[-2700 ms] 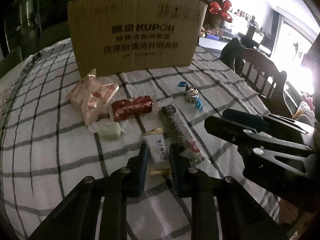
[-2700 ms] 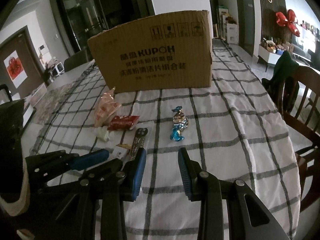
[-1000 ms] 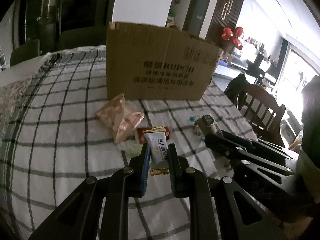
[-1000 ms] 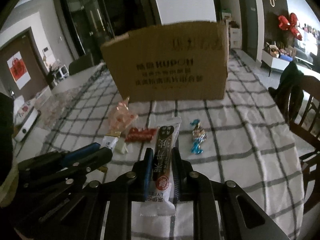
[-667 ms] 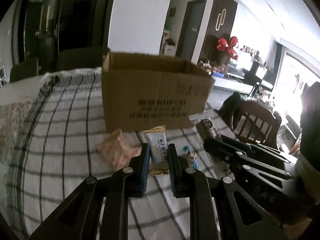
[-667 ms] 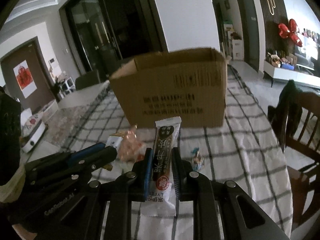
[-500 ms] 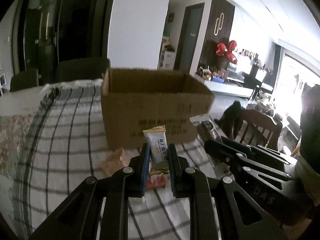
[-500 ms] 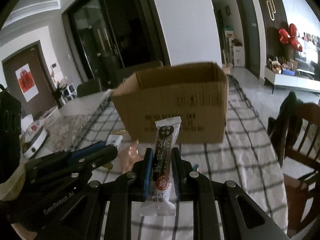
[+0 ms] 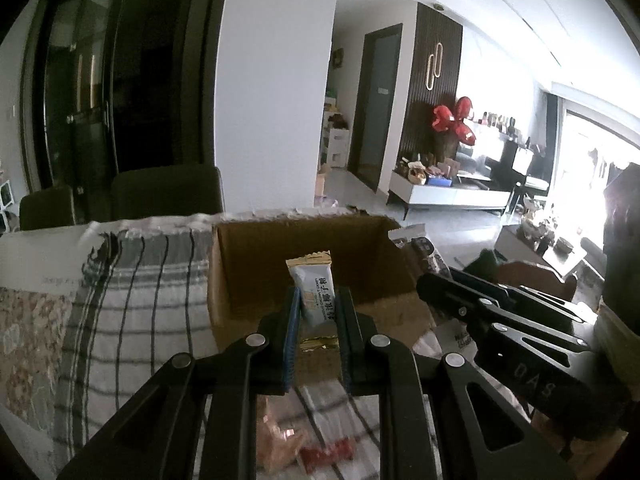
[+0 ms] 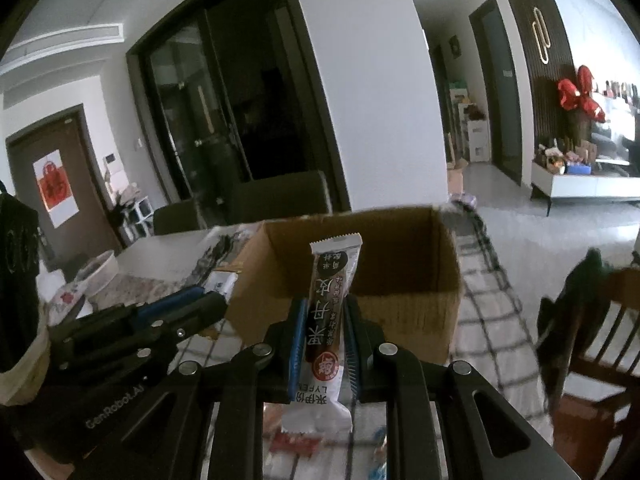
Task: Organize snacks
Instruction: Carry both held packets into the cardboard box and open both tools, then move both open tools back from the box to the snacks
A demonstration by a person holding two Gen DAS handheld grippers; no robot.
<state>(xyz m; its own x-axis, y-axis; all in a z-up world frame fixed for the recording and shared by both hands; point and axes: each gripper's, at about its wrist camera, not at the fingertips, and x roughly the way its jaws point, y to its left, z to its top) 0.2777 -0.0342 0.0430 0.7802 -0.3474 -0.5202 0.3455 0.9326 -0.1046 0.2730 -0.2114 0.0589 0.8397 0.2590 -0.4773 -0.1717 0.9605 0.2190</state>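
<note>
The left claw (image 9: pixel 318 332) is pinching a small white candy packet (image 9: pixel 316 294) with gold crimped ends, its blue-padded fingers (image 9: pixel 291 336) pressed against the packet's two long sides so that it stands upright between them. The packet hangs in the air in front of the open top of the cardboard box (image 9: pixel 256 280), which stands on the checked cloth of the worktop (image 9: pixel 132 300); the box's brown inner walls show behind the packet. Beside it, to the right in the left wrist view, the right claw (image 10: pixel 323 344) is pinching a long snack bar (image 10: pixel 328 320) in a dark brown and white wrapper, likewise upright, with its serrated top edge rising against the box's opening and its white lower end sticking out below the fingers. Both claws are level with each other, near the box's front wall and above the cloth. Below the left claw, on the worktop, lie a pinkish wrapped snack (image 9: pixel 276 444) and a small red packet (image 9: pixel 326 452), close to each other; their details are blurred. In the right wrist view a red wrapper (image 10: pixel 294 446) and a bit of blue foil (image 10: pixel 378 470) show on the cloth under the bar. A wooden chair (image 10: pixel 596 344) stands at the right edge of the worktop.
</note>
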